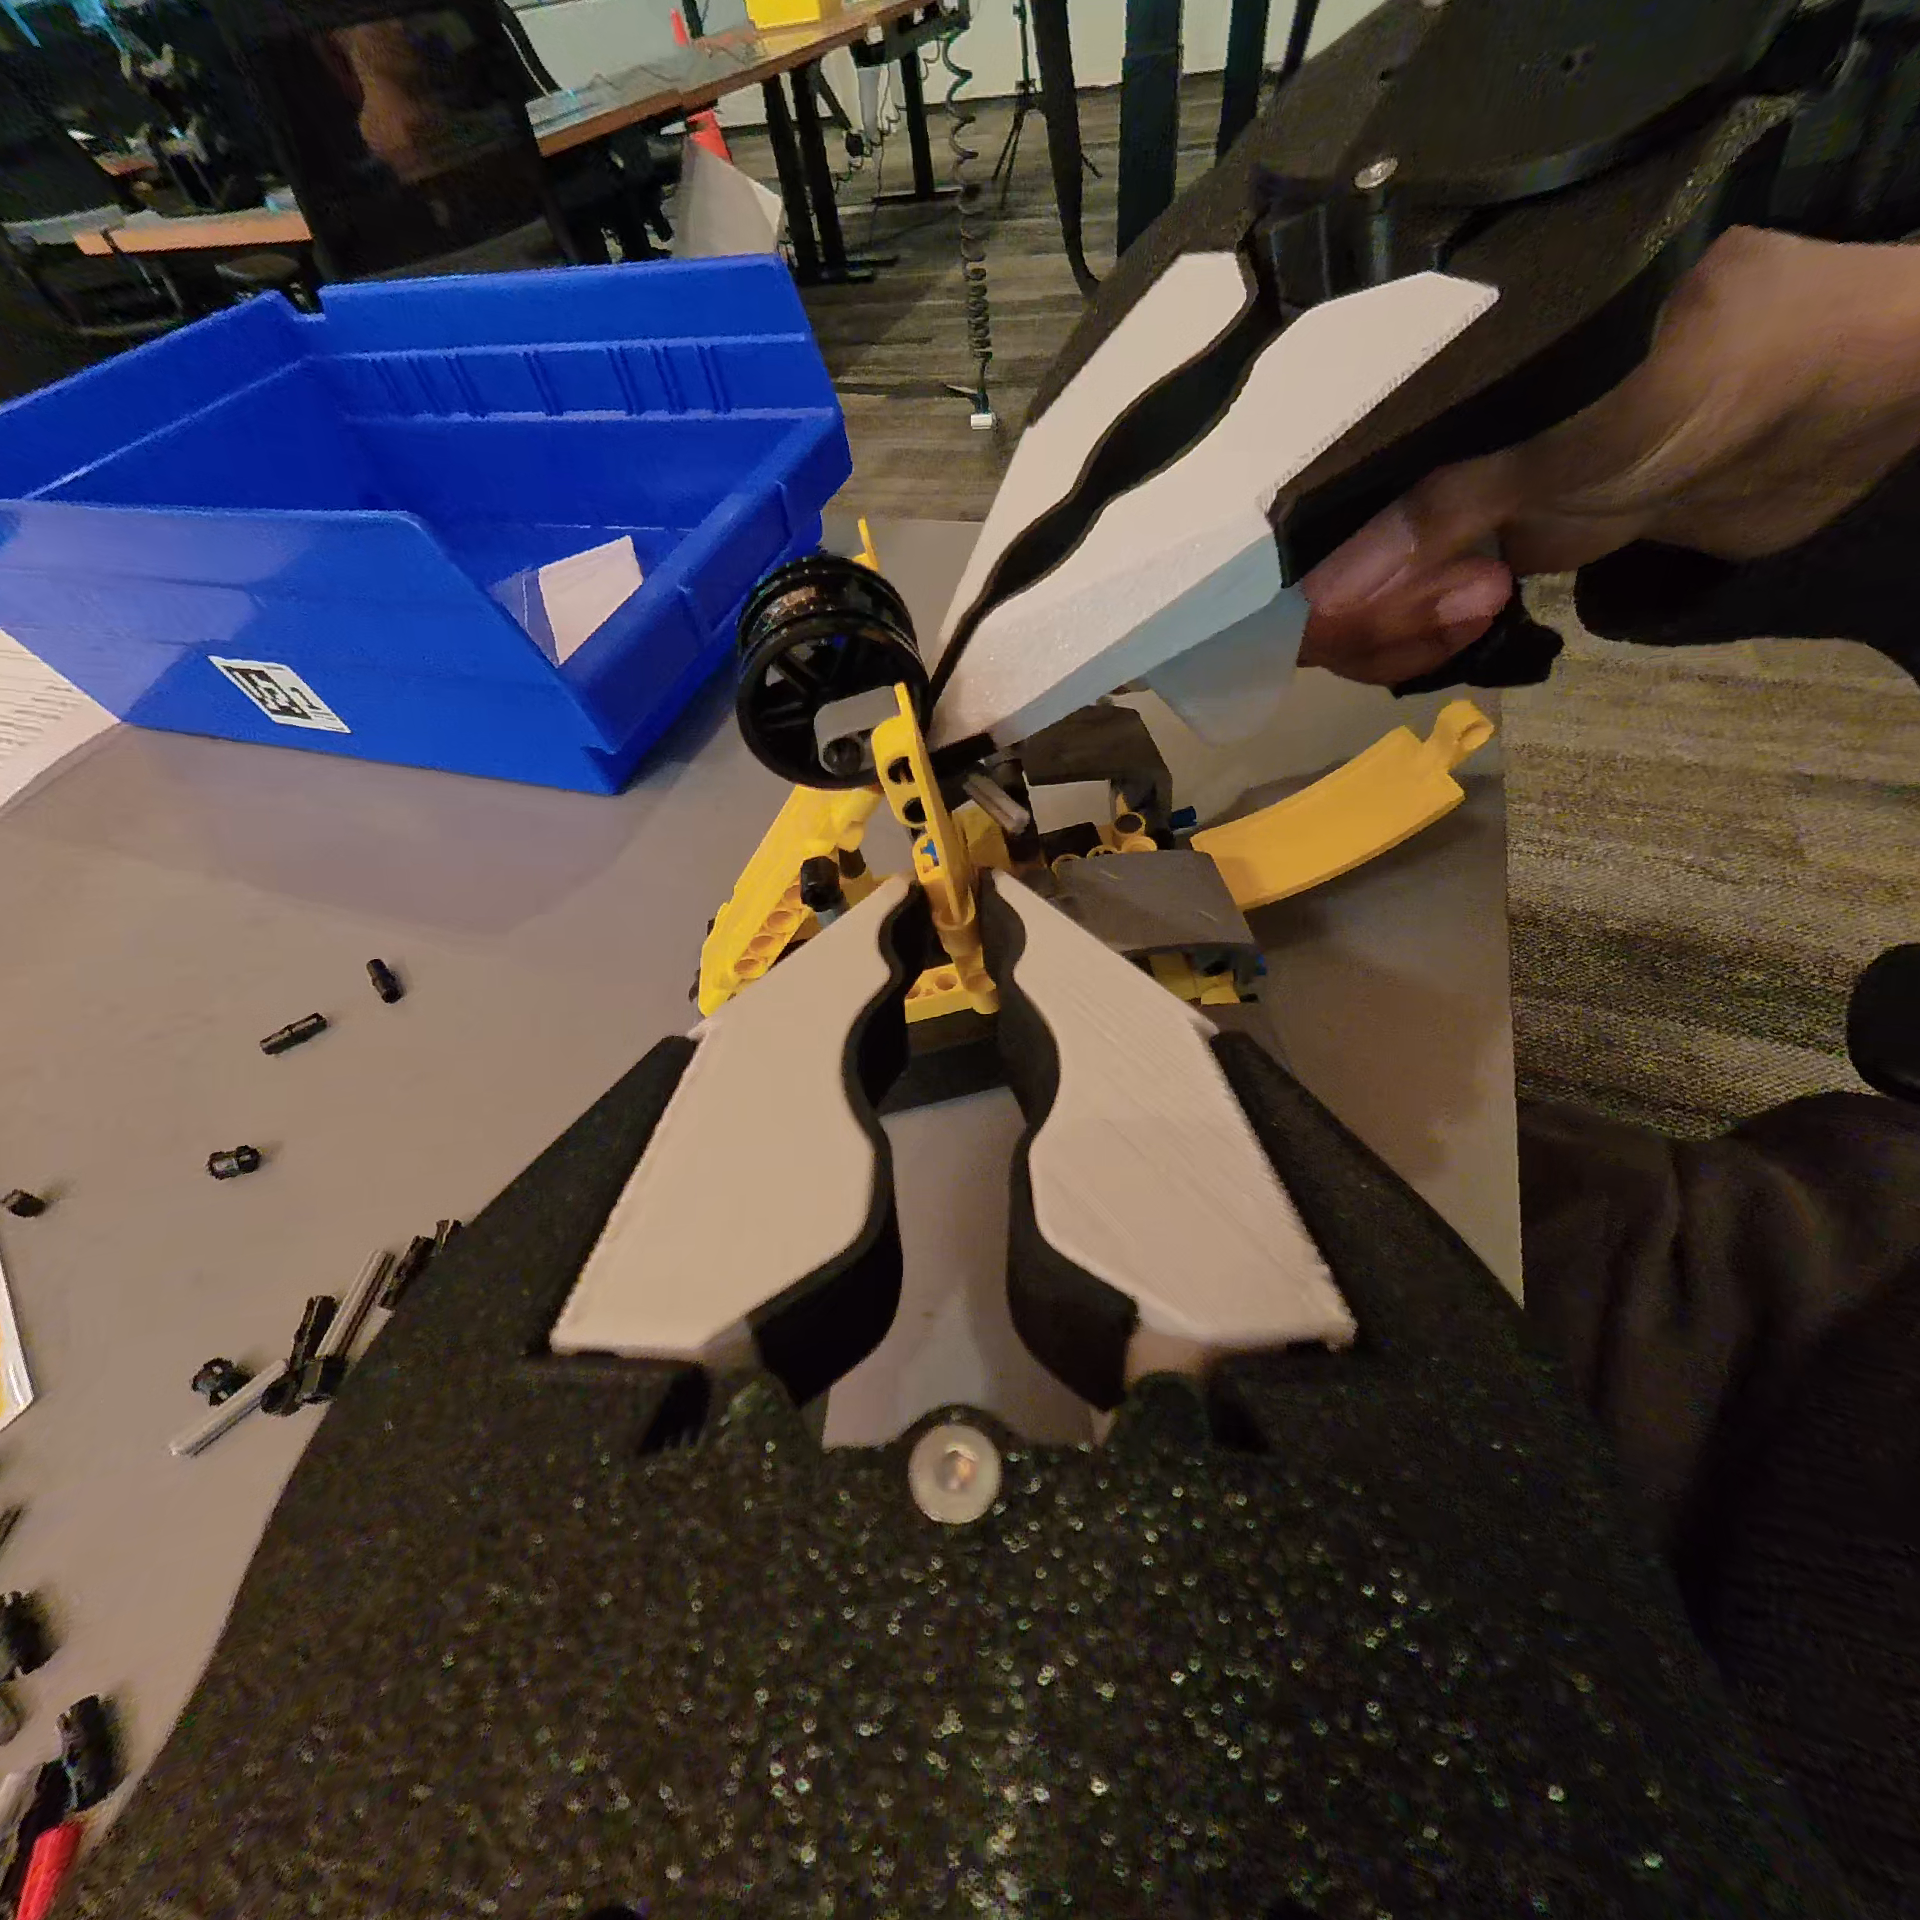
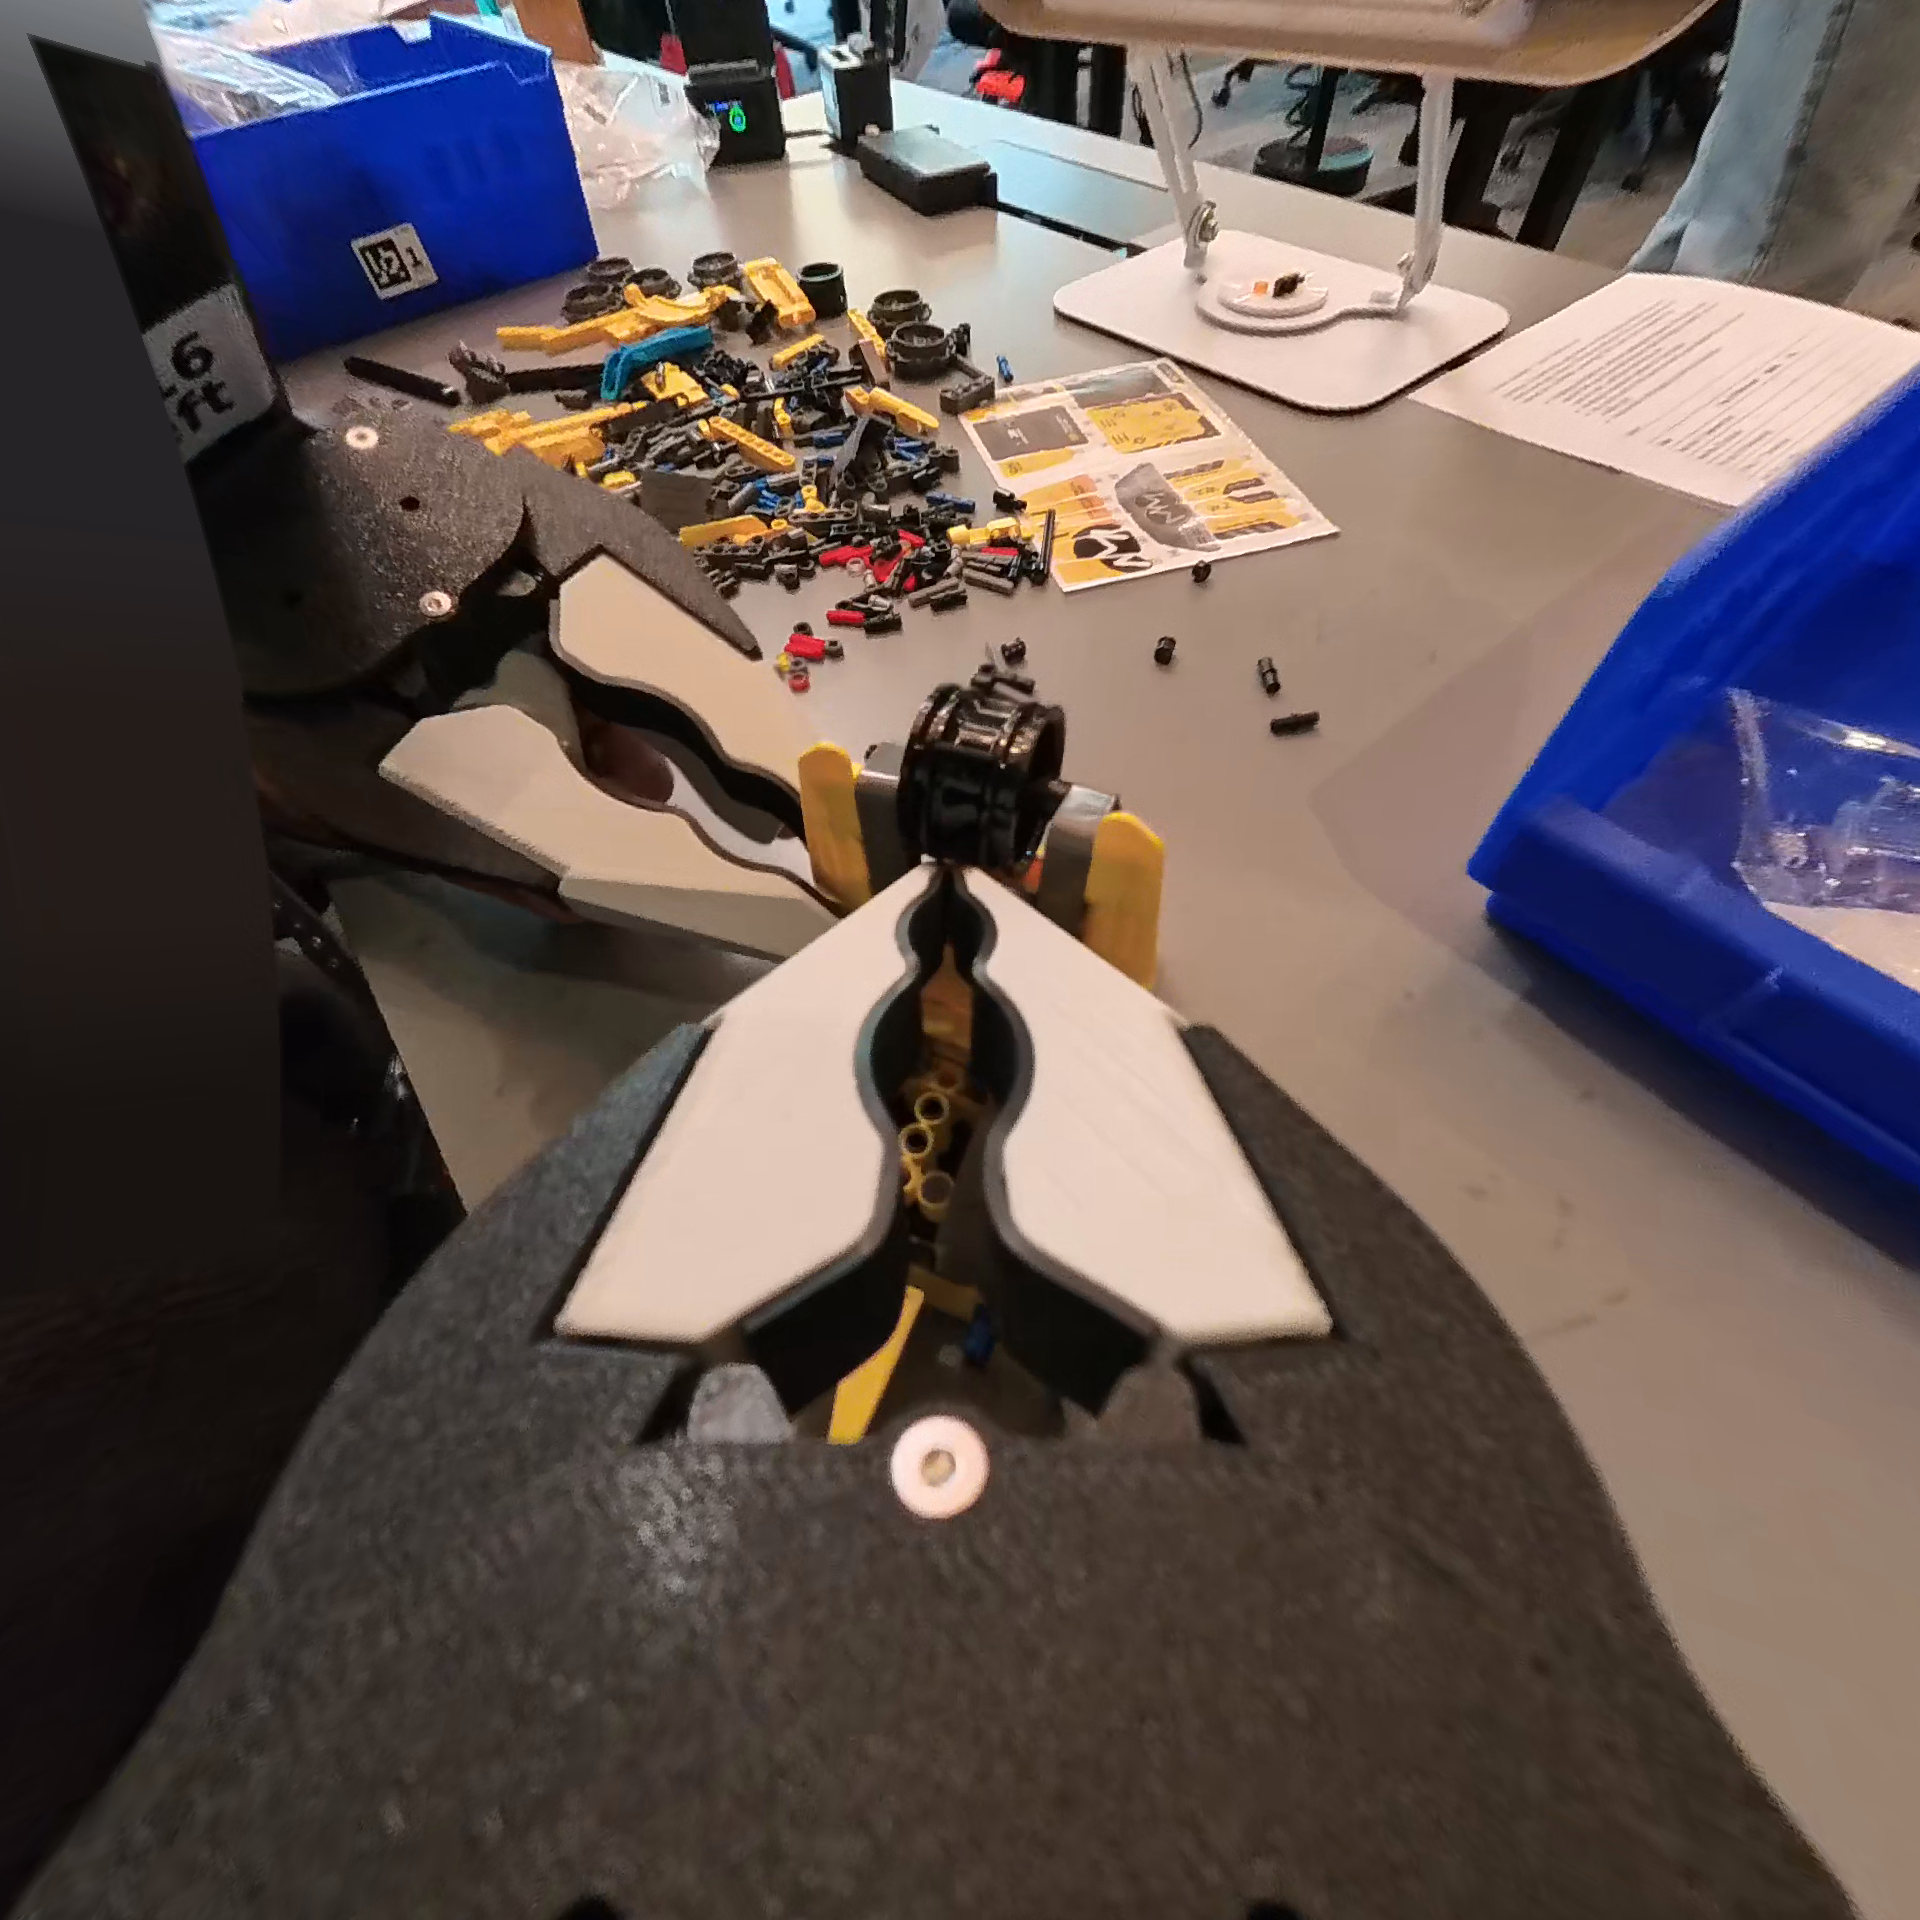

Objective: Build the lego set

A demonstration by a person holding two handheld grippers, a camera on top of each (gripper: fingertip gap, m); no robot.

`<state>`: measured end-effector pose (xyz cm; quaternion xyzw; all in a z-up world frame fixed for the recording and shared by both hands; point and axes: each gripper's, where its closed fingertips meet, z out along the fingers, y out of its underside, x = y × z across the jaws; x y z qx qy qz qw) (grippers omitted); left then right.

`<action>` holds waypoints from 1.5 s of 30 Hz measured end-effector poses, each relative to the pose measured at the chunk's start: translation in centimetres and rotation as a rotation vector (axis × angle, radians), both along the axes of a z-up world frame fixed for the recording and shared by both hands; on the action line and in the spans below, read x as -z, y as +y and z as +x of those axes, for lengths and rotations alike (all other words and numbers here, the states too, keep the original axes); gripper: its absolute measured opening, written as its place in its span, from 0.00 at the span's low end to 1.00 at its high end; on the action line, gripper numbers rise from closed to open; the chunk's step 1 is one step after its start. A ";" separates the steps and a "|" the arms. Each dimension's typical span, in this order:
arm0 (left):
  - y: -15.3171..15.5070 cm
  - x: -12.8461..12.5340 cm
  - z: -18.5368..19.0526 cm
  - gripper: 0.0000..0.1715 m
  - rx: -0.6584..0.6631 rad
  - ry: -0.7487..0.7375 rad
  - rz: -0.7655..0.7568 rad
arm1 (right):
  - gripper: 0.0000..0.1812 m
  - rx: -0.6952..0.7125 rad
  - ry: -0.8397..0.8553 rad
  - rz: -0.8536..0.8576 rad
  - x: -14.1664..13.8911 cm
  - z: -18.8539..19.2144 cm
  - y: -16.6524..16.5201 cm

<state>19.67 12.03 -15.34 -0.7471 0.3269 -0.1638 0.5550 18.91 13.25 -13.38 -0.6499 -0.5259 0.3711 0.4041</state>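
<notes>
A yellow and black brick-built model (image 1: 821, 862) stands on the grey table (image 1: 364, 883). It has a black wheel (image 1: 821, 665) at its top. My left gripper (image 1: 948, 896) is shut on an upright yellow beam (image 1: 914, 769) of the model. My right gripper (image 1: 935, 717) comes in from the upper right with a hand on its grip. Its tips are closed on the model right beside the wheel. In the right wrist view, my right gripper (image 2: 943, 881) is closed just below the wheel (image 2: 982, 769). My left gripper (image 2: 821, 873) reaches in from the left onto a yellow beam (image 2: 831, 821).
A blue bin (image 1: 416, 582) stands behind the model and loose black pins (image 1: 291, 1034) lie to its left. The table edge runs close on the right. A pile of loose parts (image 2: 790, 457), a sticker sheet (image 2: 1143, 478), a white stand (image 2: 1278, 312) and another blue bin (image 2: 1714, 883) are nearby. The grippers are tip to tip, or close to it.
</notes>
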 end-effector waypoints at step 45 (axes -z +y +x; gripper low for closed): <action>0.1 0.0 0.0 0.05 -0.041 0.051 0.051 | 0.00 -0.006 -0.144 0.245 0.4 0.8 -2.3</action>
